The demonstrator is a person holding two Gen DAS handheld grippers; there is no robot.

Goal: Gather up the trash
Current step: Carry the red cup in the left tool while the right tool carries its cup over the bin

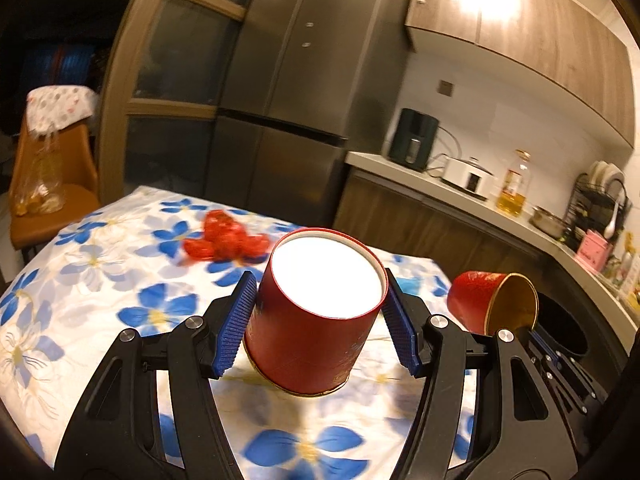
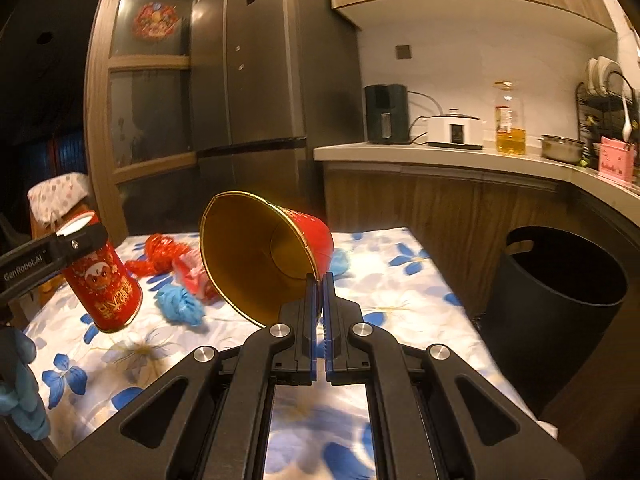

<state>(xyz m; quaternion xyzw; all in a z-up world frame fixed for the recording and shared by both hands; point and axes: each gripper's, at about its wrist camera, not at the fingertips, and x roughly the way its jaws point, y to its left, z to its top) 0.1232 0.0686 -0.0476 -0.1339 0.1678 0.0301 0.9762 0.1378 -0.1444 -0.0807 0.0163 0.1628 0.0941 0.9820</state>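
Left gripper [image 1: 320, 312]: fingers clamp the red canister [image 1: 316, 312] by its sides, lifted above the bench [image 1: 100, 280].
Right gripper [image 2: 319, 284]: fingers pinched narrow on the rim of the red lid [image 2: 264, 256], gold inside.
Handling: probably light, stiff cardboard; thin rim could slip.
Bench: floral cloth, red wrappers [image 2: 160, 258], blue wads [image 2: 180, 304].
Room: kitchen, black bin [image 2: 560, 280] to the right.

Wrappers [image 2: 168, 258] on table [image 2: 404, 296]; bin [image 2: 560, 320] right of it.
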